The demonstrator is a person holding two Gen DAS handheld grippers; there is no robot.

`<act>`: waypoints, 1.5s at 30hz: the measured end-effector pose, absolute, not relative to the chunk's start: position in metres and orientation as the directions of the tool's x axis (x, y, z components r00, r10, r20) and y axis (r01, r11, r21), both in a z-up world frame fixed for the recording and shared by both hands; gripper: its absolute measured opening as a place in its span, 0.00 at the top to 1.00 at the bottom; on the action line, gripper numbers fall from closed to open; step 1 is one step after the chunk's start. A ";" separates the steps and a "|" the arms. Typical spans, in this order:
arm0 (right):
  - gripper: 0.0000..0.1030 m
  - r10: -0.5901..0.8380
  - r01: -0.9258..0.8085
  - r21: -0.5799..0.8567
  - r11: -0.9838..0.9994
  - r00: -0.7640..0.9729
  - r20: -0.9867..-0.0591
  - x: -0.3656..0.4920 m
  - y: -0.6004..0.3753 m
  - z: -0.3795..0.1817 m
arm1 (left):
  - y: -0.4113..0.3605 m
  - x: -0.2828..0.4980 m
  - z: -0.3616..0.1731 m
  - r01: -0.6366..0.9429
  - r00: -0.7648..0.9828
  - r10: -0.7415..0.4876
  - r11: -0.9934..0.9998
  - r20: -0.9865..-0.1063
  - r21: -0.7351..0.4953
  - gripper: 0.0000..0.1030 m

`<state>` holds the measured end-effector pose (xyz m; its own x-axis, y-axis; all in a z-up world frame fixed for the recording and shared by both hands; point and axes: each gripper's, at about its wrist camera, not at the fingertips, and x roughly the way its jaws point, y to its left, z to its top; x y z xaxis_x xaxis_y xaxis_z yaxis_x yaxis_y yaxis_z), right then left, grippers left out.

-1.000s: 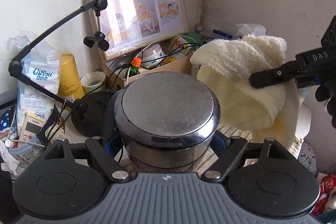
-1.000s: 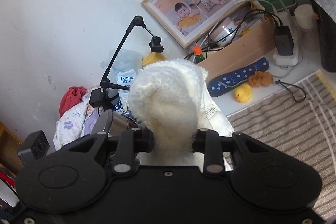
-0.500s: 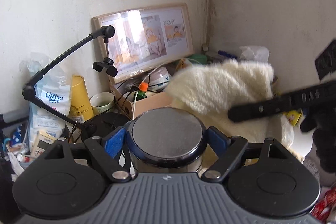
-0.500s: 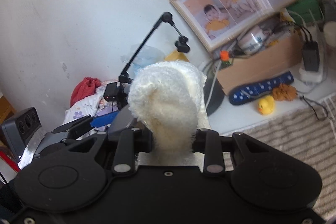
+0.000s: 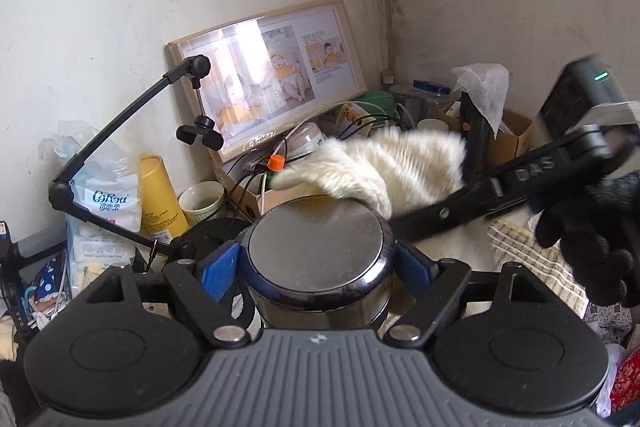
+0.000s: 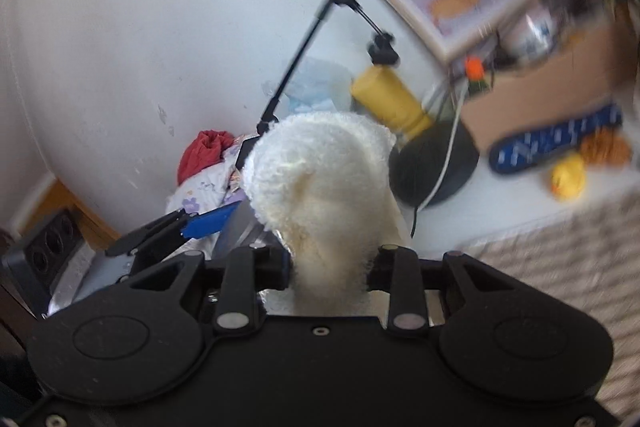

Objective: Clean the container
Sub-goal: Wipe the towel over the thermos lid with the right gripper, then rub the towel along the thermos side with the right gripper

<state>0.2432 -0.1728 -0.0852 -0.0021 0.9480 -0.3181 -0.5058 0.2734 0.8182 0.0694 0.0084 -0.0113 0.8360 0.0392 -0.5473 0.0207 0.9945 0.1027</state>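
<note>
Container [image 5: 316, 259] under cloth [image 5: 384, 167]; photo frame [image 5: 272, 75] behind.

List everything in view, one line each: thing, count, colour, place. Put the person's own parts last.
container: 1, shiny steel, between the left gripper's blue pads
towel: 1, cream, clamped in the right gripper, over the container's far edge
picture frame: 1, pale wood, against the wall
phone stand: 1, black, left of the frame
tube: 1, yellow, by the wall
cup: 1, green
cardboard box: 1, brown
duck: 1, yellow
left gripper: 1, black
right gripper: 1, black
gloved hand: 1, black, at right
</note>
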 end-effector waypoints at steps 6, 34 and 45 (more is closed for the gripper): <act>0.72 0.924 -0.504 0.818 0.277 -0.095 -0.371 0.237 -0.164 -0.107 | 0.030 0.063 -0.016 0.161 0.851 -0.090 0.982 -0.518 0.095 0.20; 0.72 0.939 -0.628 0.720 0.295 0.051 -0.340 0.221 -0.159 -0.077 | 0.024 0.060 -0.009 0.021 0.826 0.003 0.999 -0.564 0.035 0.20; 0.72 0.960 -0.428 0.877 0.218 -0.068 -0.272 0.230 -0.167 -0.128 | 0.030 0.055 -0.016 0.068 0.830 -0.052 0.998 -0.555 0.009 0.20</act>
<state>0.2298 -0.1667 -0.1278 -0.0675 0.9601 -0.2715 -0.4284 0.2179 0.8769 0.0548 0.0303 -0.0156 0.8300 -0.0518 -0.5553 0.0680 0.9977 0.0086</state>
